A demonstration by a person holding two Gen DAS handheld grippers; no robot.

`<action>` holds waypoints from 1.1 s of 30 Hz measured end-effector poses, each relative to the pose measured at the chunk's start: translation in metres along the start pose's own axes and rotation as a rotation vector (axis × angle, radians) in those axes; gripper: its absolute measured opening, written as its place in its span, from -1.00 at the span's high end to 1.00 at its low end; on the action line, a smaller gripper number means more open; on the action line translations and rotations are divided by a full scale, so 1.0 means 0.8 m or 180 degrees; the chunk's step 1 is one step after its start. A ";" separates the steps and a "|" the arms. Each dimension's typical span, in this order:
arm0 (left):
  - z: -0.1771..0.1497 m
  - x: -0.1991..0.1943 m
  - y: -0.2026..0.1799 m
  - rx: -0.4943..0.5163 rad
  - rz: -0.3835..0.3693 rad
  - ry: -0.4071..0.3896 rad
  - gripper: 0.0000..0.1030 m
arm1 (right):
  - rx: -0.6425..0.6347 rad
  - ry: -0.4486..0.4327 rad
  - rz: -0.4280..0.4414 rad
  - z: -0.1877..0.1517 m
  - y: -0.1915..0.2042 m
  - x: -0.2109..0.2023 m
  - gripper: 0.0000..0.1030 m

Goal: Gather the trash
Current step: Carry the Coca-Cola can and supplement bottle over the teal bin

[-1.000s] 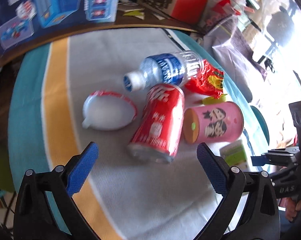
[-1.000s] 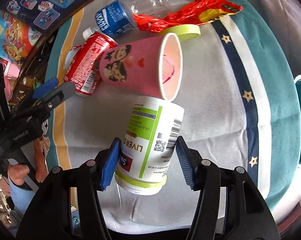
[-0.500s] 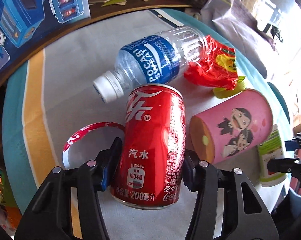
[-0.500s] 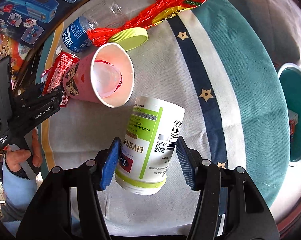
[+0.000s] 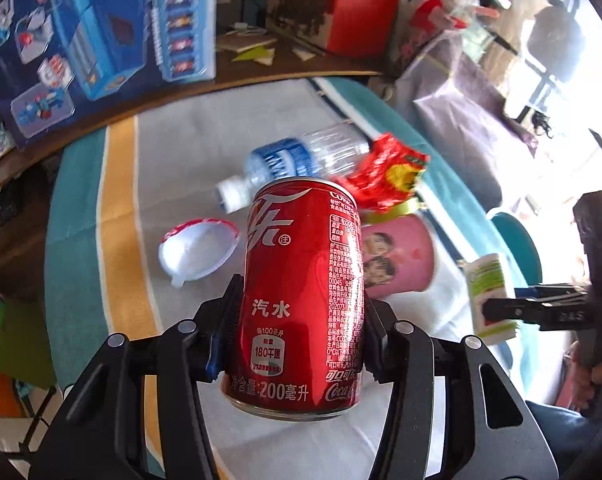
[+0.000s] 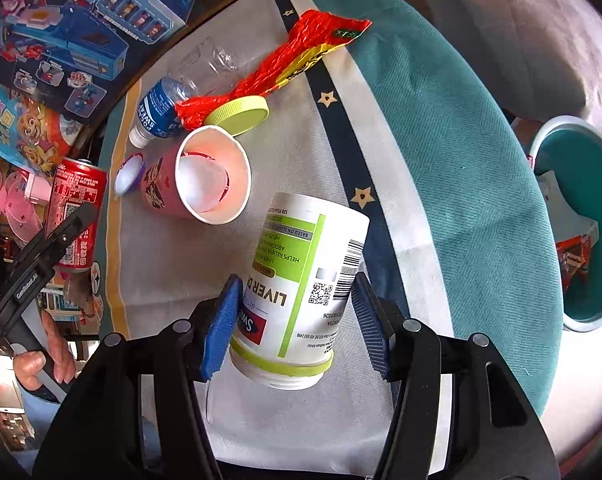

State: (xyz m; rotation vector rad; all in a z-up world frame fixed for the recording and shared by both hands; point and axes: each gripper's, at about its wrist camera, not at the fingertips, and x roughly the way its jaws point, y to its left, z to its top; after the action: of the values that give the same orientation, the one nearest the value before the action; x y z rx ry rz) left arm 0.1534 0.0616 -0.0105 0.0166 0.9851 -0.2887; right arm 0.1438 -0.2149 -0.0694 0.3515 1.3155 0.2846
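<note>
My left gripper (image 5: 297, 312) is shut on a red cola can (image 5: 301, 296) and holds it above the cloth-covered table (image 5: 173, 160). In the right wrist view the same red cola can (image 6: 75, 208) hangs at the left edge. My right gripper (image 6: 295, 316) is shut on a white pill bottle (image 6: 301, 276) with a green label, lifted off the table. Left on the cloth lie a clear water bottle (image 5: 297, 160), a red snack wrapper (image 5: 385, 172), a pink paper cup (image 6: 197, 176) on its side, a round white lid (image 5: 197, 250) and a yellow-green cap (image 6: 239, 114).
A teal bin (image 6: 573, 224) with some trash in it stands below the table's right edge. Blue toy boxes (image 5: 89, 40) and a red bag (image 5: 341, 0) crowd the far side. A person's hand (image 6: 41, 360) grips the left tool's handle.
The left gripper closed on the red can where it lay and has lifted it off the cloth. The right gripper has carried the pill bottle toward the right, and the teal bin has come further into view.
</note>
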 end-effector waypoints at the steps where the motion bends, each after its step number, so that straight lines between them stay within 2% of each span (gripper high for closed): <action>1: 0.003 -0.005 -0.012 0.0058 -0.0023 -0.0018 -0.02 | 0.0024 -0.0037 0.0017 -0.002 -0.006 -0.007 -0.05; 10: 0.028 -0.001 -0.136 0.0465 -0.0432 -0.0047 -0.02 | 0.0382 -0.0446 0.0060 -0.005 -0.074 -0.071 -0.05; 17: 0.040 0.038 -0.229 0.0701 -0.0687 0.0133 -0.02 | 0.0692 -0.0793 -0.0027 -0.014 -0.156 -0.132 -0.05; 27: 0.044 0.091 -0.337 0.1044 -0.0829 0.0379 -0.02 | 0.1105 -0.1091 -0.0041 -0.029 -0.259 -0.175 -0.05; 33: 0.043 0.126 -0.388 0.1217 -0.0880 0.0528 -0.02 | 0.1330 -0.1137 -0.0067 -0.037 -0.309 -0.183 -0.05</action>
State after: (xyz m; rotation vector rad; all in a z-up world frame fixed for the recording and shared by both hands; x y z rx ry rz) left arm 0.1569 -0.2650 -0.0378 0.2576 1.0850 -0.7366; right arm 0.0821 -0.4964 -0.0467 0.7068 1.0171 -0.0755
